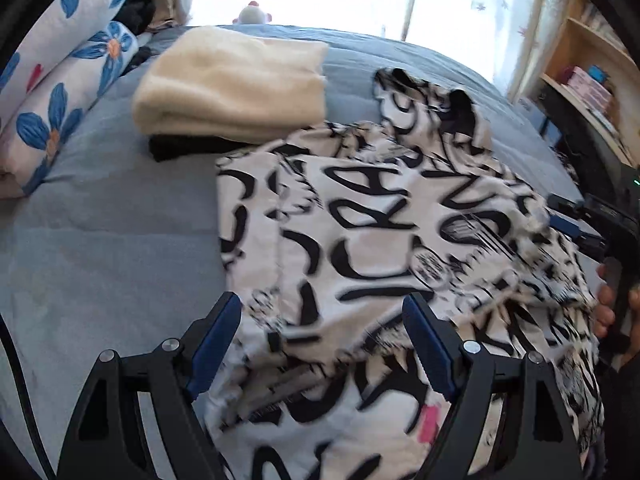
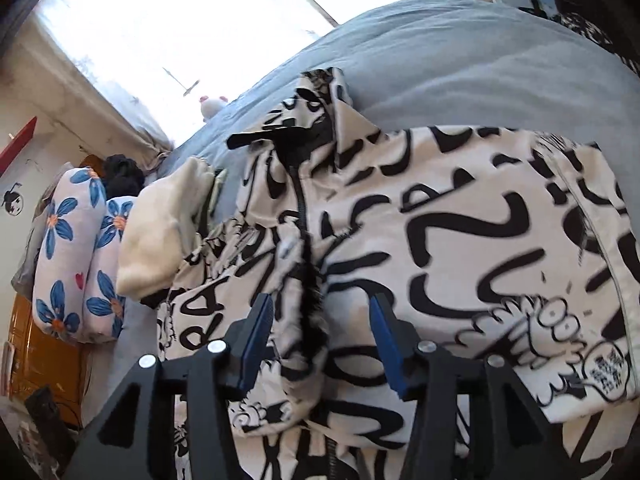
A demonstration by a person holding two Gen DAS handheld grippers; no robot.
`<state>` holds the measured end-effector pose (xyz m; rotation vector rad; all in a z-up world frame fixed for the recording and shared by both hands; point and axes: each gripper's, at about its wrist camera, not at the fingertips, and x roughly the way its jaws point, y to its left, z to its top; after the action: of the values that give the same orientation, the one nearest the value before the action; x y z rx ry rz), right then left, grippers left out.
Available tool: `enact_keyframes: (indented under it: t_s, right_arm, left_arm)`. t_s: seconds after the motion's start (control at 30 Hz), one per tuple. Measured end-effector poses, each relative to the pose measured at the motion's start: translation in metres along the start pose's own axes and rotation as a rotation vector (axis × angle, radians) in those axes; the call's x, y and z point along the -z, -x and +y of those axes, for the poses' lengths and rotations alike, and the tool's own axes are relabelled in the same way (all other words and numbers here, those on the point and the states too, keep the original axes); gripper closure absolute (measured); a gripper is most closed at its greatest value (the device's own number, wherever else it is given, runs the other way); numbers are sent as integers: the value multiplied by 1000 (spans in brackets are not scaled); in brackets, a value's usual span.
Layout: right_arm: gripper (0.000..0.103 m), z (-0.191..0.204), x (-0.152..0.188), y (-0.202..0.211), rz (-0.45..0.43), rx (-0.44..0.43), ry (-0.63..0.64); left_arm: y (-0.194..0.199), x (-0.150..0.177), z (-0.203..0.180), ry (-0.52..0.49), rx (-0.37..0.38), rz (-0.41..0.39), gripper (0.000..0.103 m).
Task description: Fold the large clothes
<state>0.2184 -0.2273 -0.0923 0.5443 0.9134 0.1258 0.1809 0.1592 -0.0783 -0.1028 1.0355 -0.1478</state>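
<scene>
Both grippers, left point(image 1: 322, 344) and right point(image 2: 320, 336), spread above printed jacket point(image 2: 460, 240) (lettering unreadable).

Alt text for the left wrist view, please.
A black-and-white graffiti-print jacket lies spread on a blue-grey bed under the open left gripper. Beyond it sits a folded cream garment, with floral pillows at left.

The left gripper point(image 1: 322, 320) points steeply downward, its two blue-padded fingers point(image 1: 218, 336) spread wide apart with nothing pressed between them. The right gripper point(image 2: 320, 320) also tilts downward, its jaws parted about halfway, the pads clear of what lies beneath. In the left wrist view, the person's right hand point(image 1: 606, 304) shows at the right edge, fingers wrapped around the black handle of the right gripper.
</scene>
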Motion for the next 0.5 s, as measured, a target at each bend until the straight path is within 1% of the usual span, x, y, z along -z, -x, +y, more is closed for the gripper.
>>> enact_keyframes:
  t_s: [0.03, 0.13, 0.23, 0.3, 0.37, 0.4, 0.43, 0.47, 0.5]
  right_arm:
    - [53, 4, -4, -5, 10, -3, 14]
    - [53, 14, -12, -20, 41, 11, 43]
    - [53, 15, -14, -45, 129, 29, 57]
    - [53, 14, -11, -61, 172, 72, 84]
    - [53, 9, -5, -72, 199, 75, 99]
    - [57, 6, -3, -76, 210, 90, 106]
    - [63, 4, -1, -78, 213, 97, 120]
    - [81, 3, 0, -80, 221, 90, 132]
    - [83, 2, 1, -79, 220, 87, 135]
  left_arm:
    - [-8, -8, 4, 12, -9, 7, 21]
    - [-41, -28, 23, 50, -48, 62, 21]
    - [-81, -41, 40, 57, -112, 127, 21]
    - [-105, -45, 51, 77, -156, 173, 21]
    - [-121, -47, 60, 103, -154, 201, 21]
    - [-128, -47, 65, 128, -141, 214, 20]
    - [-133, -49, 70, 151, -129, 220, 16]
    - [-135, -51, 74, 169, -125, 220, 15]
    - [-137, -54, 77, 192, -118, 215, 15]
